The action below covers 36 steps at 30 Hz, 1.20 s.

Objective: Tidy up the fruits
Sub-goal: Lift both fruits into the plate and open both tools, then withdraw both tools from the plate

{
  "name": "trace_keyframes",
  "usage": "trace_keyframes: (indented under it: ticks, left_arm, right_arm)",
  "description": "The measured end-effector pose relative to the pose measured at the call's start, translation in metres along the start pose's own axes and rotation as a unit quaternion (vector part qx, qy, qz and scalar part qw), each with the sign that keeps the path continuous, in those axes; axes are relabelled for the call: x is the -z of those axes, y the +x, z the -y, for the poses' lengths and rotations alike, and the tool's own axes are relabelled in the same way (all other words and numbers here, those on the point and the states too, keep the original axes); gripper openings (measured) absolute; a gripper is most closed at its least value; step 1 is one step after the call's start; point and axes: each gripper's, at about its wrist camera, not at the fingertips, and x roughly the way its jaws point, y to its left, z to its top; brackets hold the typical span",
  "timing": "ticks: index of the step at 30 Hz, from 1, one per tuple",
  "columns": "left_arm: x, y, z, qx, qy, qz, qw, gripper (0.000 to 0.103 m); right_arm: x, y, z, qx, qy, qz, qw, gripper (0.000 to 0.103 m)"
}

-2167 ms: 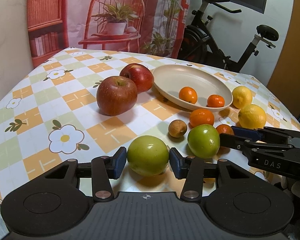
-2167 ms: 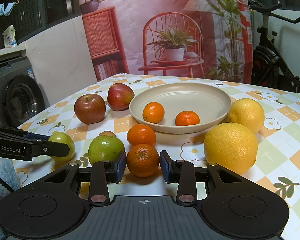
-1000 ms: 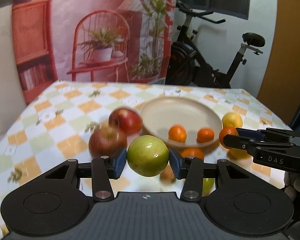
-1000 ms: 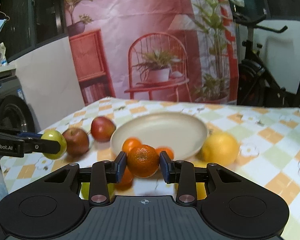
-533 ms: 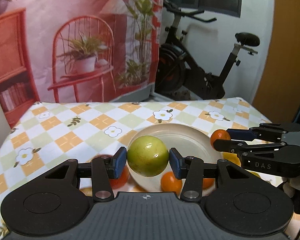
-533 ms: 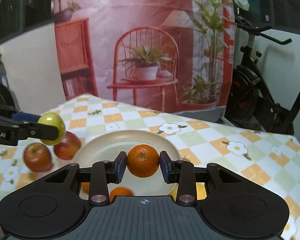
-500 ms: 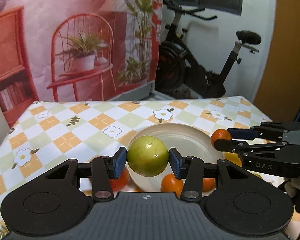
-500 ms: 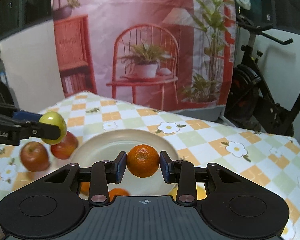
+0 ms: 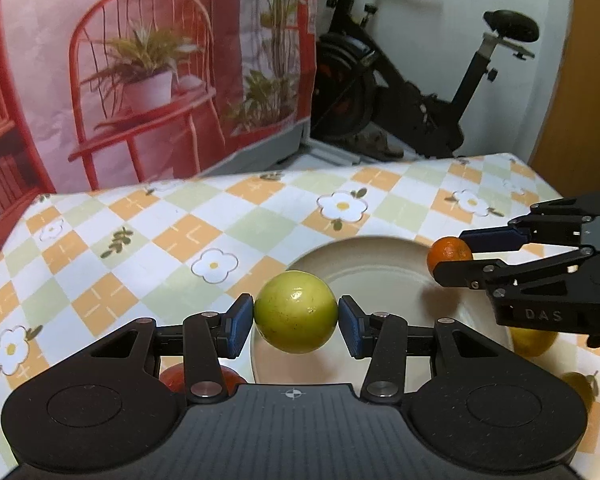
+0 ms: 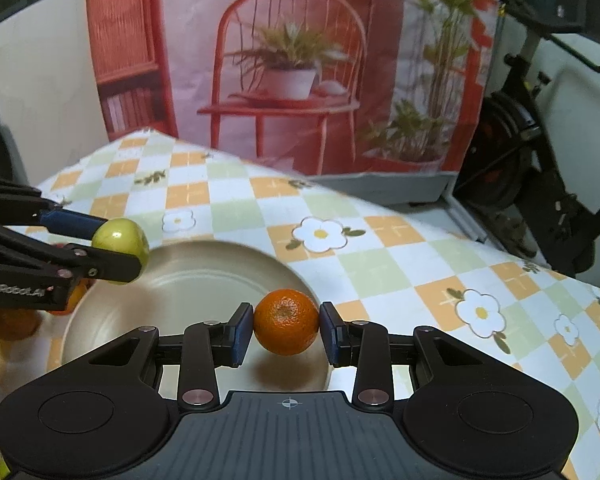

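Note:
My left gripper (image 9: pixel 296 320) is shut on a green apple (image 9: pixel 295 313) and holds it in the air over the near left part of the beige plate (image 9: pixel 380 270). My right gripper (image 10: pixel 286 330) is shut on an orange mandarin (image 10: pixel 286 321) and holds it above the right side of the plate (image 10: pixel 204 276). In the left wrist view the right gripper (image 9: pixel 456 258) reaches in from the right with the mandarin (image 9: pixel 448 254). In the right wrist view the left gripper (image 10: pixel 112 250) comes in from the left with the apple (image 10: pixel 120 240).
A red apple (image 9: pixel 172 378) peeks out under my left fingers. Lemons (image 9: pixel 534 340) lie right of the plate. Oranges (image 10: pixel 12 322) lie left of the plate in the right wrist view. The checked tablecloth (image 9: pixel 180 236) ends near a backdrop and an exercise bike (image 9: pixel 400 92).
Both grippers have lifted their fruit off the table and carried it forward over the plate. The views now tilt down more onto the plate.

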Motion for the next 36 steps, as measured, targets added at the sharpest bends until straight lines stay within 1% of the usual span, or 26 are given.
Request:
trace_keyframes:
  ticks: [8, 11, 14, 16, 22, 27, 33, 36]
  left_arm:
    - [-0.003, 0.025, -0.003, 0.005, -0.004, -0.035, 0.9994, 0.049]
    - [-0.003, 0.026, -0.002, 0.003, -0.002, -0.034, 0.9994, 0.049]
    - [-0.005, 0.027, 0.000, -0.003, 0.002, -0.035, 0.9994, 0.049]
    - [-0.006, 0.025, 0.000, 0.000, 0.001, -0.031, 0.9995, 0.049]
    - [-0.010, 0.007, -0.001, -0.002, -0.009, -0.009, 0.9999, 0.050]
    - [-0.007, -0.021, 0.000, -0.005, -0.024, 0.015, 0.9996, 0.050]
    - [0.007, -0.065, -0.001, -0.008, -0.043, 0.049, 0.9979, 0.050]
    - [0.019, -0.087, 0.001, -0.015, -0.042, 0.069, 0.9966, 0.050]
  right_arm:
    - [0.001, 0.020, 0.004, -0.007, -0.007, -0.028, 1.000, 0.033]
    - [0.002, 0.021, 0.006, -0.013, -0.003, -0.025, 1.000, 0.034]
    - [0.003, 0.023, 0.006, -0.014, -0.002, -0.033, 0.999, 0.034]
    - [0.004, 0.021, 0.006, -0.013, 0.001, -0.030, 0.999, 0.035]
    - [0.004, 0.001, 0.008, -0.012, 0.013, -0.007, 1.000, 0.036]
    - [0.009, -0.024, 0.009, -0.019, 0.036, 0.019, 0.999, 0.036]
    - [0.024, -0.063, 0.000, -0.031, 0.067, 0.064, 0.995, 0.036]
    - [0.035, -0.080, -0.008, -0.038, 0.078, 0.085, 0.993, 0.036]
